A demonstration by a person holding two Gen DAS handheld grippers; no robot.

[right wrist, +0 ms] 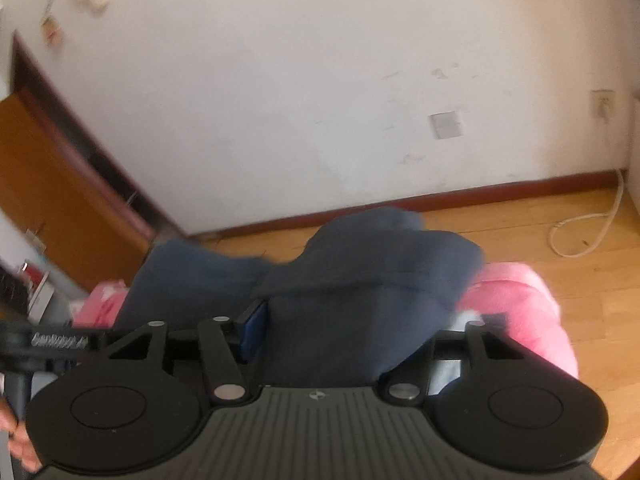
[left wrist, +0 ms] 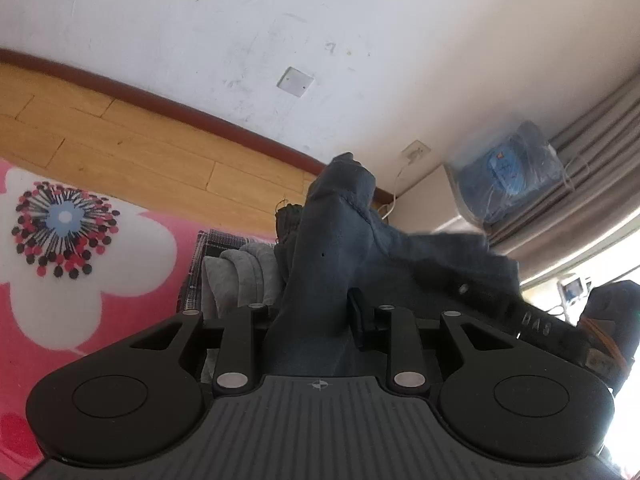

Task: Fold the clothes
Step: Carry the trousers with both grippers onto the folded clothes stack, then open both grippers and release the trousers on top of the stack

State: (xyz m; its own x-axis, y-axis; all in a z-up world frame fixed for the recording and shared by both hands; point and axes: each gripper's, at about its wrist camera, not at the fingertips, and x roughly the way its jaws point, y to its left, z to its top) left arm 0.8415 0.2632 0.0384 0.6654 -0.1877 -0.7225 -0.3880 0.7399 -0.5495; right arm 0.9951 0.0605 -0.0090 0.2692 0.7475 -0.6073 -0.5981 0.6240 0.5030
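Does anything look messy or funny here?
Yes. The dark blue garment is bunched up in a lump between the left gripper fingers instead of lying flat. In the right wrist view it humps over the right gripper the same way. A white cord also lies loose on the wooden floor.

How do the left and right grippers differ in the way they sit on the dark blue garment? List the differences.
The left gripper has its jaws standing narrow around a thin fold of the dark blue garment; the right gripper has them wide, with a thick bunch between. The left gripper shows one bare black finger; the right shows a blue pad. Both have the garment between their jaws.
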